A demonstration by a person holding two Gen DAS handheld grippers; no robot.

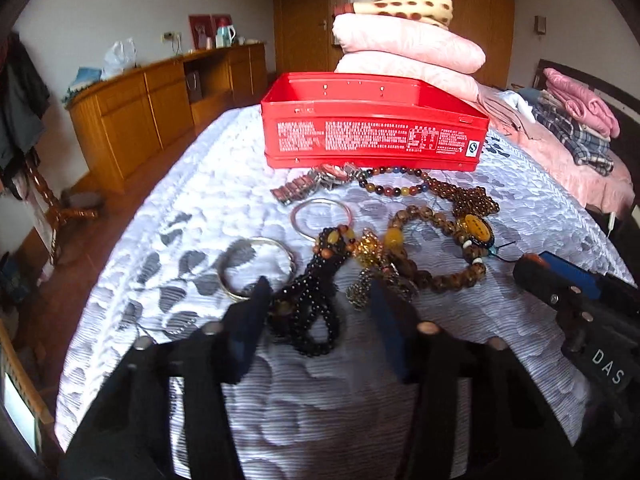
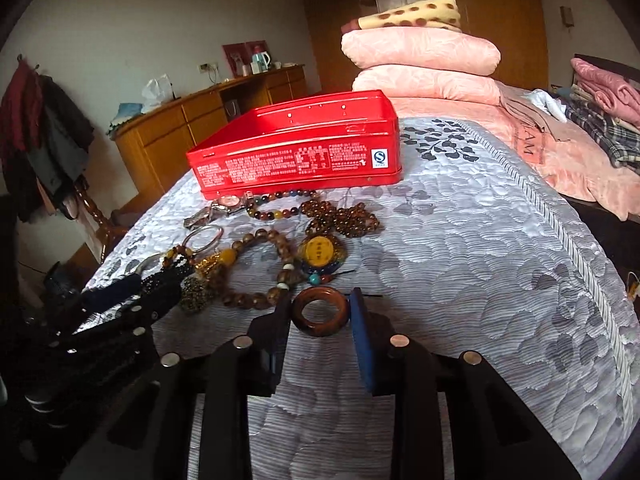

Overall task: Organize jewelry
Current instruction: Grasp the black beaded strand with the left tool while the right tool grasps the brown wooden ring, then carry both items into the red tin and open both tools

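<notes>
Right wrist view: the right tool [image 2: 320, 314] pinches a brown wooden ring [image 2: 319, 312] flat between its two pads, low over the bed [image 2: 480, 280]; the open red tin [image 2: 296, 160] lies straight ahead and a little left, beyond the heap of beads [image 2: 256, 276], its long side facing the tool; the left tool [image 1: 316, 300] stands spread astride a black bead string [image 1: 316, 312], also short of the tin; the right is the loaded one, so I judge a forward lift over the near wall comes next.
</notes>
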